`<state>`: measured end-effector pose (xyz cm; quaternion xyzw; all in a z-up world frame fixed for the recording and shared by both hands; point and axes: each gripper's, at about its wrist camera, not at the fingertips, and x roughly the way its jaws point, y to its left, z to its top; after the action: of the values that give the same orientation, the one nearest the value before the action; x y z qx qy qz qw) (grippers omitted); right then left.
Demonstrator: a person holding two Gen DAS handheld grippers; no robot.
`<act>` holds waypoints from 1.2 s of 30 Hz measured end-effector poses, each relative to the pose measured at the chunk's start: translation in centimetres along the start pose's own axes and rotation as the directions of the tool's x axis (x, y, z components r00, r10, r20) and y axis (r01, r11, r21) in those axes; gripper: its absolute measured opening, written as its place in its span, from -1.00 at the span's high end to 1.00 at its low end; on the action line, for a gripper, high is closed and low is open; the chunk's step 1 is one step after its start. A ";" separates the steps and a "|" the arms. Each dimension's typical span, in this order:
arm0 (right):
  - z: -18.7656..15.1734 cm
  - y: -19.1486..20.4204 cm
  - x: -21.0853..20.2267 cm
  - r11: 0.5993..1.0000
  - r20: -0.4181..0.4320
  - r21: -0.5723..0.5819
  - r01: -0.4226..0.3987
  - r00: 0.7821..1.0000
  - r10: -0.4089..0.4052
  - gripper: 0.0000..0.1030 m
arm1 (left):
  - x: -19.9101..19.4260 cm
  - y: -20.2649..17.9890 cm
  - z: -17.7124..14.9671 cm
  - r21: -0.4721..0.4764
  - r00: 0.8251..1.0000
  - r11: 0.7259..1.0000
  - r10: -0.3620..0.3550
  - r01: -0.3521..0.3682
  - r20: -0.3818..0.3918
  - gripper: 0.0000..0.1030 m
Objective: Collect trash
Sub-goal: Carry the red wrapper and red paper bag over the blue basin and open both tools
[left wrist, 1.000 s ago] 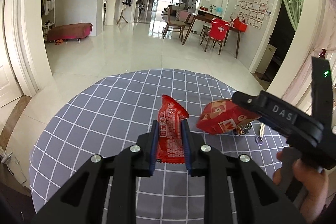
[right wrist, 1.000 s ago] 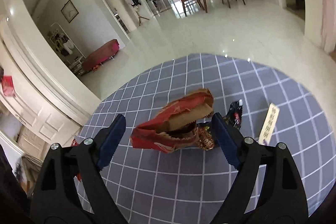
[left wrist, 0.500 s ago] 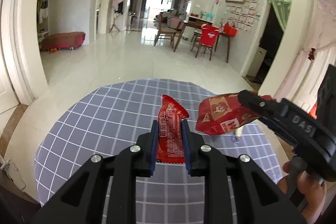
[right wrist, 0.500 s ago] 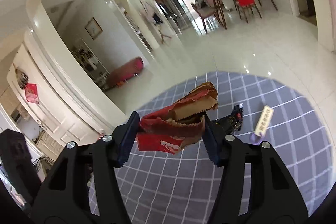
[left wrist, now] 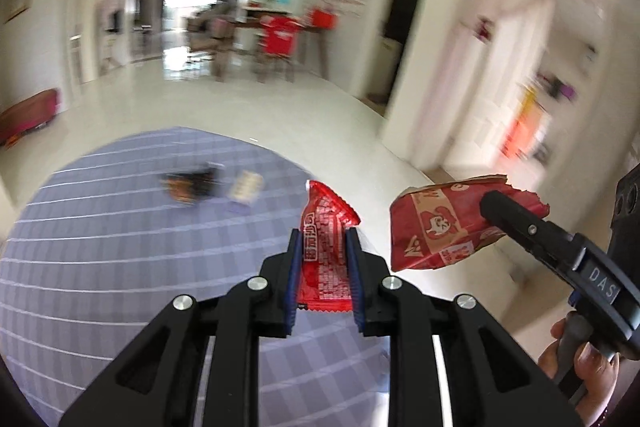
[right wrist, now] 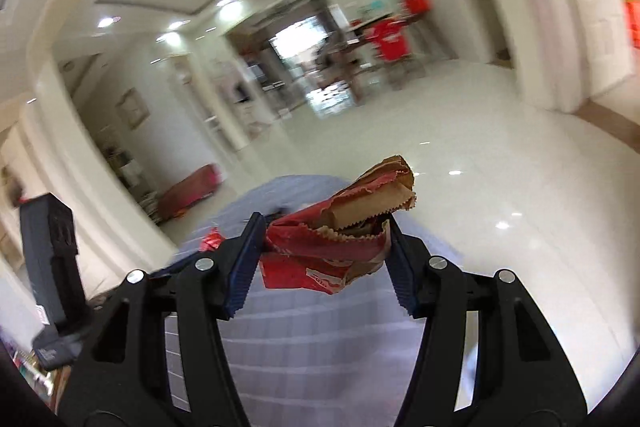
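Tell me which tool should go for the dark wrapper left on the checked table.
Neither yet. The left tool is clamped on the red wrapper; the right tool grips the paper bag. After unloading, left: the dark wrapper lies on its side.

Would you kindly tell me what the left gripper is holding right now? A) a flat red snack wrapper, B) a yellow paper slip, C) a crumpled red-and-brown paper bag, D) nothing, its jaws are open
A: in the left wrist view the left gripper is clamped on the flat red snack wrapper, while the right gripper grips the paper bag.
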<state>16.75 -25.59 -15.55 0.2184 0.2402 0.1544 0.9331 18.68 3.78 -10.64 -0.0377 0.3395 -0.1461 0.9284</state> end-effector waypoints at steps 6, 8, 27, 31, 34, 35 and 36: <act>-2.5 -7.9 -5.2 0.979 0.027 0.031 0.203 0.979 -0.204 -0.11 | 5.9 -8.8 -3.1 0.126 0.982 0.983 -0.112 0.131 -0.153 0.60; -3.5 -10.0 -6.2 0.964 0.026 0.050 0.259 0.965 -0.261 -0.11 | 8.0 -11.6 -4.5 0.160 0.970 0.974 -0.127 0.162 -0.209 0.60; -8.7 -18.4 -8.2 0.881 -0.040 0.178 0.439 0.897 -0.440 -0.11 | 15.0 -18.1 -8.8 0.223 0.927 0.963 -0.064 0.155 -0.368 -0.42; -8.5 -17.8 -7.4 0.890 -0.045 0.171 0.423 0.905 -0.422 -0.12 | 14.3 -17.3 -8.5 0.228 0.933 0.964 -0.050 0.139 -0.357 -0.42; -8.4 -17.4 -6.9 0.894 -0.045 0.166 0.415 0.909 -0.414 -0.12 | 14.1 -17.1 -7.9 0.226 0.937 0.965 -0.045 0.131 -0.347 -0.42; -8.3 -17.4 -6.8 0.896 -0.045 0.166 0.412 0.911 -0.410 -0.12 | 14.0 -17.0 -7.8 0.227 0.938 0.965 -0.044 0.129 -0.343 -0.42; -8.5 -17.5 -6.7 0.897 -0.045 0.166 0.409 0.912 -0.408 -0.12 | 13.8 -16.9 -7.8 0.228 0.941 0.966 -0.042 0.125 -0.337 -0.42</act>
<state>10.00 -40.36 -28.09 0.2419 0.2972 -0.0649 0.9214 19.59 -16.23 -22.30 0.0884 0.4670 -0.2308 0.8490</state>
